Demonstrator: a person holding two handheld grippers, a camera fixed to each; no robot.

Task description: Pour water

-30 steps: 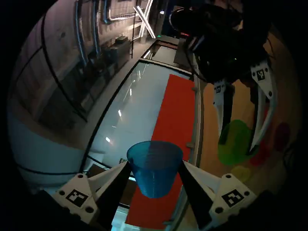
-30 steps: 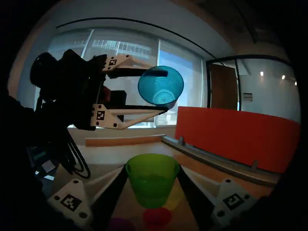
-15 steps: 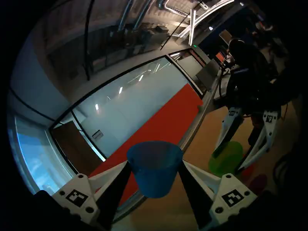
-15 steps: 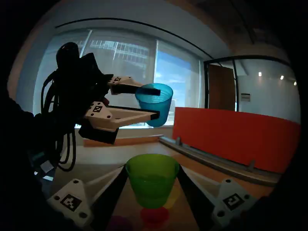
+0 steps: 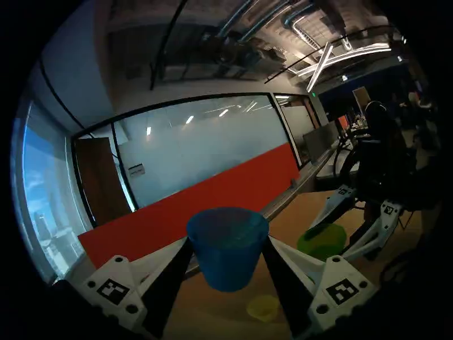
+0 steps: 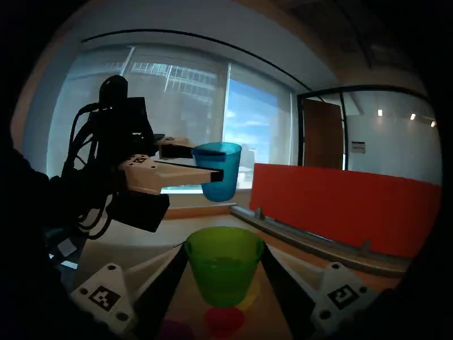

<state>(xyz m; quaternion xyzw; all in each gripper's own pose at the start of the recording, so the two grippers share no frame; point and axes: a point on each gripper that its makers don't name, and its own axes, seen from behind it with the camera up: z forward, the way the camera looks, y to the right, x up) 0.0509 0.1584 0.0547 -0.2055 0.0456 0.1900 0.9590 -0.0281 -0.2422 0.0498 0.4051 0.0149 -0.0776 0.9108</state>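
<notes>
A blue cup stands upright between the fingers of my left gripper, which is shut on it. In the right gripper view the same blue cup hangs in the air, level, to the upper left of the green cup. My right gripper is shut on the green cup, which has liquid low inside it. From the left gripper view the right gripper and its green cup sit lower and off to the right, over the wooden table.
A red partition panel on a metal rail runs along the table's far side. Coloured discs lie on the table: red, yellow and purple. Black cables hang behind the left gripper. Large windows lie beyond.
The left gripper has rolled the blue cup from tipped, mouth toward the green cup, back to upright, and has sunk a little. The right gripper and green cup have stayed put.
</notes>
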